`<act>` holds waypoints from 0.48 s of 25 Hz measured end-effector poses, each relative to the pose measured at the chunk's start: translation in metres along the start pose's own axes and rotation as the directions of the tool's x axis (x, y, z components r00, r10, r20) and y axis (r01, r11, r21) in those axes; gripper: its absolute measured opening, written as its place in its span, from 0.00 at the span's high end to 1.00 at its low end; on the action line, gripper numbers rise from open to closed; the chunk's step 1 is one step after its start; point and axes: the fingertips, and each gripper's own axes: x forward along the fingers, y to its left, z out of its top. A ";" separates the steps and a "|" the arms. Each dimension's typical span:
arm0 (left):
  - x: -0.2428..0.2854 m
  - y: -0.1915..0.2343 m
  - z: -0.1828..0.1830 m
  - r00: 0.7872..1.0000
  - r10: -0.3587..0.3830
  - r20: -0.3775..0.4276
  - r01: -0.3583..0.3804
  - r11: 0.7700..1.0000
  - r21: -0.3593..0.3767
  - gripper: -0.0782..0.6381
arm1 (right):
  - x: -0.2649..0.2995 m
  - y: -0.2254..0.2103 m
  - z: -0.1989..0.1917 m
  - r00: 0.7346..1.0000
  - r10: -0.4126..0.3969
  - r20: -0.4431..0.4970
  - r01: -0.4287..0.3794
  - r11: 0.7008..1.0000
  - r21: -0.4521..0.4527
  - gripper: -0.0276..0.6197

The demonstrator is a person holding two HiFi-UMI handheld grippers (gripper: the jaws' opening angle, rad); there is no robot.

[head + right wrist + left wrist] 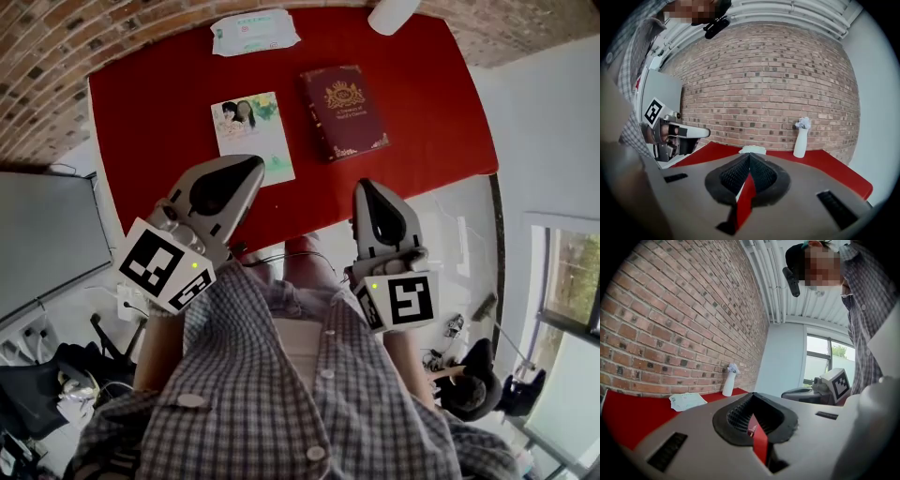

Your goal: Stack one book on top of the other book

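Two books lie side by side on the red table [141, 112]. One is a dark red book [344, 111] with gold ornament, to the right. The other is a thin pale book [253, 133] with a picture of people on its cover, to the left. My left gripper [251, 167] is shut and empty, its tip over the near edge of the pale book. My right gripper [367, 189] is shut and empty, held at the table's near edge, short of the dark red book. In both gripper views the jaws are closed together, and the books are hidden behind them.
A packet of wipes [253, 31] lies at the table's far edge, also seen as a pale packet [686, 401]. A white vase [392, 14] stands at the far right; the same vase [800, 137] shows against the brick wall [764, 84]. Cables and chair bases clutter the floor around the person.
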 end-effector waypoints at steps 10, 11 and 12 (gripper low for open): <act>0.034 0.020 -0.008 0.986 0.168 -0.014 -0.169 0.984 -0.055 0.88 | 0.042 -0.032 -0.003 0.987 0.157 -0.043 -0.158 0.987 -0.030 0.95; 0.037 0.023 -0.008 0.981 0.196 -0.012 -0.196 0.979 -0.059 0.88 | 0.046 -0.036 -0.004 0.984 0.170 -0.048 -0.172 0.984 -0.047 0.95; 0.041 0.026 -0.008 0.975 0.222 -0.010 -0.222 0.973 -0.064 0.88 | 0.050 -0.040 -0.004 0.982 0.183 -0.053 -0.187 0.980 -0.070 0.95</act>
